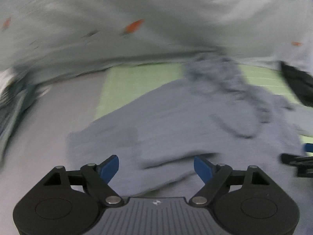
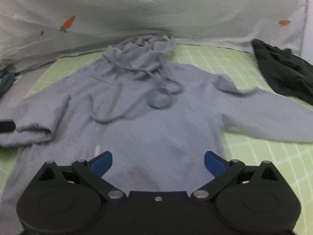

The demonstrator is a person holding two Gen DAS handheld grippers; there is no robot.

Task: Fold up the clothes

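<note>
Here: grey hoodie [image 2: 156, 121] flat on green mat [image 2: 244, 156], one sleeve already in. Left gripper [image 1: 156, 168] and right gripper [image 2: 158, 163] spread wide, empty, poised above cloth for next fold.

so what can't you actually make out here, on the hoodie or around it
- Hoodie hem: right wrist view, hidden behind the right gripper.
- Its outstretched sleeve: cuff cut off by that view's right edge.
- Folded sleeve: lower end cut off at the left edge, behind a black part there.
- Bunched hood: left wrist view, smeared by motion blur.
- Dark garment: too crumpled to identify.
- Striped item: blurred and cut off at the left edge.
</note>
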